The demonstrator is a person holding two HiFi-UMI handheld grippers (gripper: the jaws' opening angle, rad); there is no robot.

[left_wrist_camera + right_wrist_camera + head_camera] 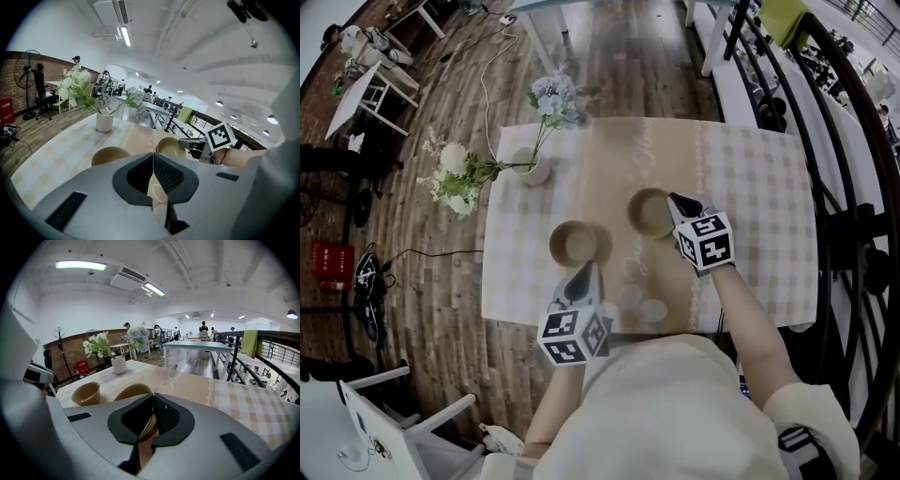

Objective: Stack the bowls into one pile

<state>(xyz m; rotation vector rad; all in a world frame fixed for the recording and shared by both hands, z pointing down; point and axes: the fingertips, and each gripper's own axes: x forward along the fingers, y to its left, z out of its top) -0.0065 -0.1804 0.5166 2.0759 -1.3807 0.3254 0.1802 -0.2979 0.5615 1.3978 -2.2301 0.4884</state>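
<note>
Now: right gripper (153,394) pinched shut on the rim of the right bowl (131,391), one pad inside the wall and one outside. Left gripper (153,154) is closed on nothing and points at the left bowl (110,155), which sits just beside the right bowl on the table (750,187). I judge the bowls light, stiff and smooth, so a thin rim pinch may slip or let the bowl swing: hold well down the wall, keep it level, lower gently.

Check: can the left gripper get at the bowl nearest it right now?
Probably yes. The left gripper points at the near bowl with only bare tablecloth between. The right gripper, shut on the rim of the far bowl, is off to the side. The left jaws are together, so they must open first.
</note>
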